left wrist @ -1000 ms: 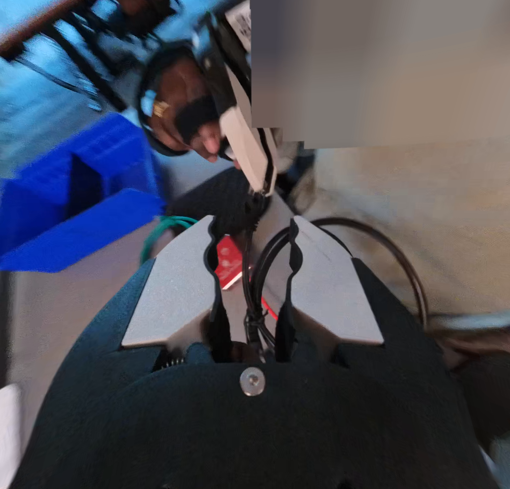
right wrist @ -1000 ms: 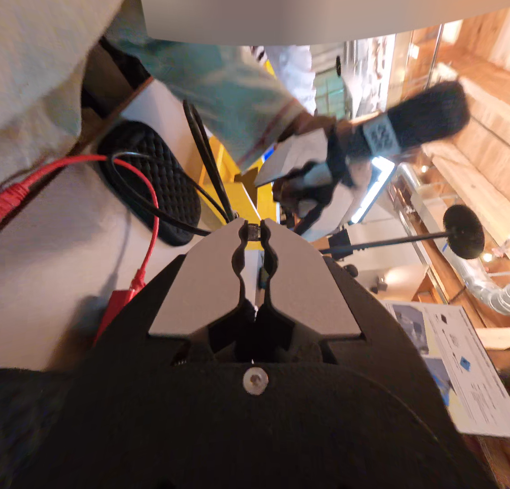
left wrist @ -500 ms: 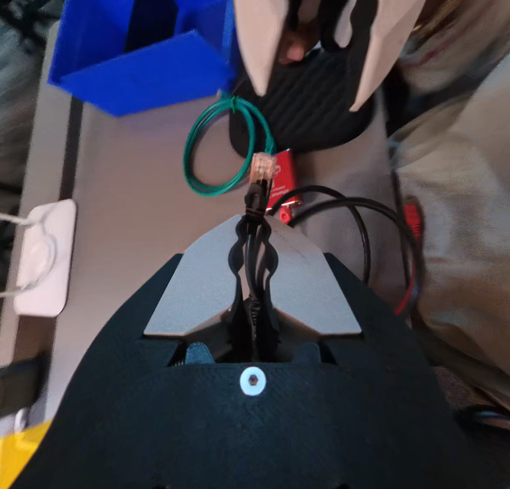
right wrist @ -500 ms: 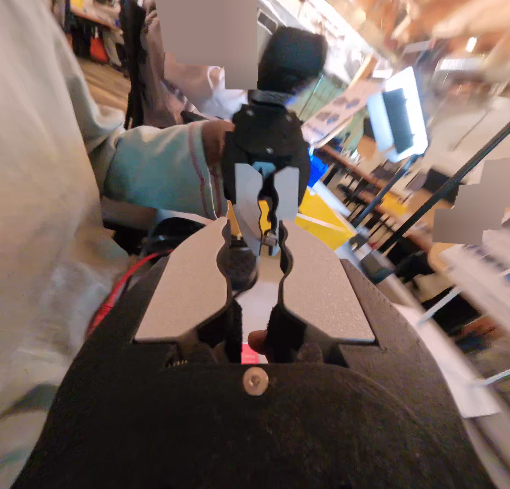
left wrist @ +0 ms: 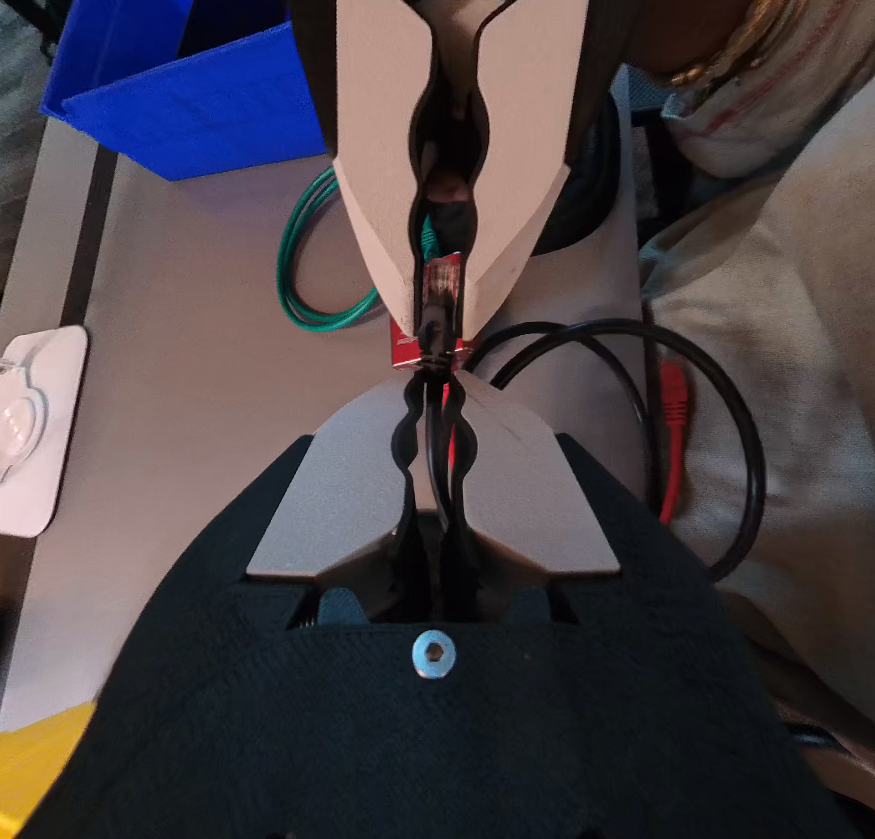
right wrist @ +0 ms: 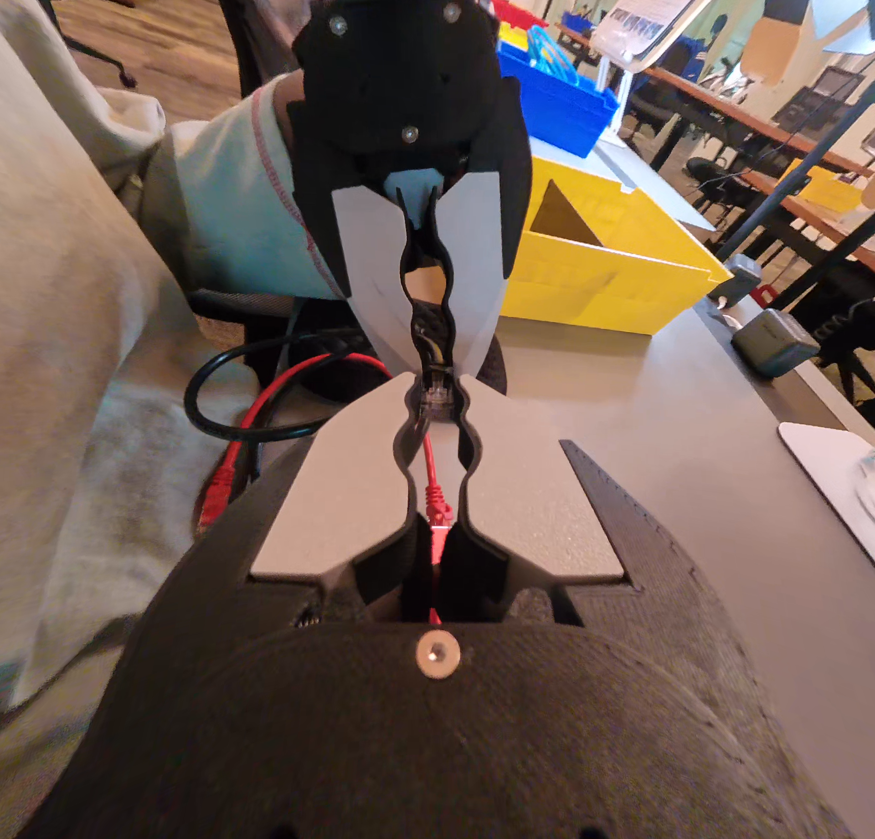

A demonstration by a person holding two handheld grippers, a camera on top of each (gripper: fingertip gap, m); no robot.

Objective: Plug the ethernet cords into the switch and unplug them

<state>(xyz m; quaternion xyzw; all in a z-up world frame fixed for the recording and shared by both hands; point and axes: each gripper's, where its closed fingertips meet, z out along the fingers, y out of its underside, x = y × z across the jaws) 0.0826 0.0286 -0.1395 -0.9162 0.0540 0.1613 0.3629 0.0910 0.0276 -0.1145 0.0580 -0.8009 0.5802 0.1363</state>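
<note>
My left gripper (left wrist: 433,381) is shut on the black ethernet cord (left wrist: 438,456), whose clear plug (left wrist: 441,286) sticks out ahead of its tips. My right gripper (left wrist: 438,329) faces it tip to tip and is closed around that plug (right wrist: 435,397). In the right wrist view my right gripper (right wrist: 435,385) is below and the left gripper (right wrist: 434,366) above. The small red switch (left wrist: 402,343) lies on the table under the plug. A green cord (left wrist: 322,314) is coiled beside it. A red cord (right wrist: 433,475) runs below my right fingers.
A blue bin (left wrist: 189,101) stands at the back left and a yellow bin (right wrist: 606,272) beyond the left gripper. A white pad (left wrist: 42,419) lies at the table's left side. A dark grey box (right wrist: 776,343) sits near the edge. A person's beige clothing (left wrist: 781,390) presses against the table. The tips of both grippers are at nearly the same place.
One second ago my left gripper was open around the black cord. It then shut on the cord while the right opened. Now the right has come in and closed around the plug.
</note>
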